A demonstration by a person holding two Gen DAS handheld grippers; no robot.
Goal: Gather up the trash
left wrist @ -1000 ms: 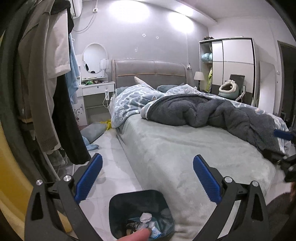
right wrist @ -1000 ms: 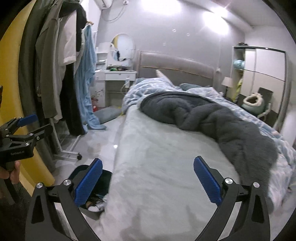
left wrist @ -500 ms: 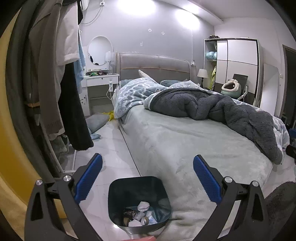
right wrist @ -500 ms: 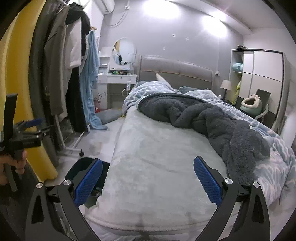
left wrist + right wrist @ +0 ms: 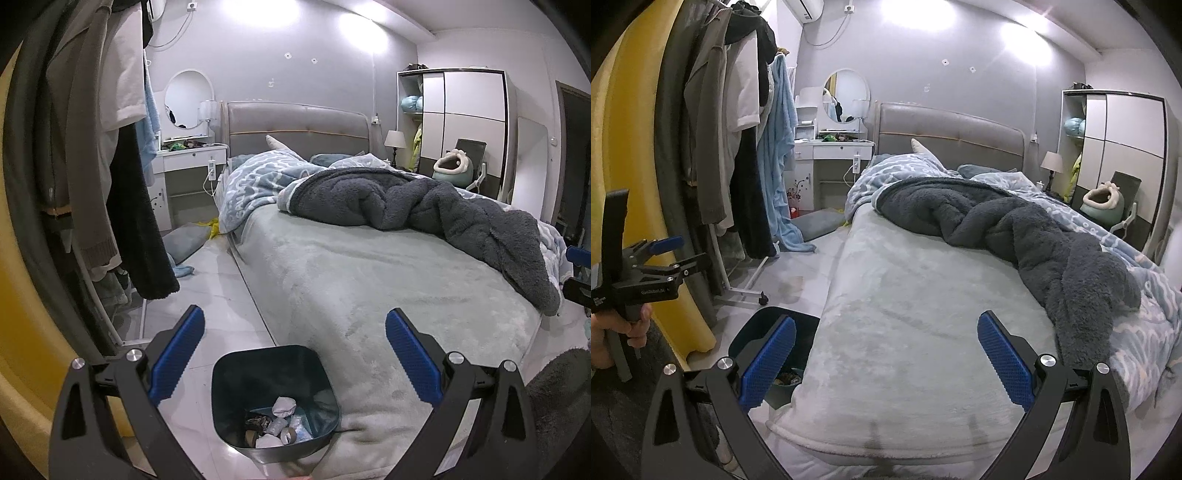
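Observation:
A dark teal trash bin (image 5: 274,400) stands on the floor at the bed's foot corner, holding crumpled paper and other trash (image 5: 282,406). My left gripper (image 5: 293,354) is open and empty, held above and behind the bin. My right gripper (image 5: 886,356) is open and empty over the foot of the bed. The bin (image 5: 764,334) shows partly behind its left finger. The left gripper also shows at the left edge of the right wrist view (image 5: 661,254), held in a hand.
A bed (image 5: 369,288) with a grey-green cover and a dark fuzzy blanket (image 5: 424,206) fills the middle. A clothes rack on wheels (image 5: 738,155) stands left. A white vanity (image 5: 192,162), a wardrobe (image 5: 469,122) and a dark rug (image 5: 554,391) are around.
Both grippers have pulled back and risen, so the bed and bin look farther away. The fingertip at the bin's bottom edge is gone from the left view.

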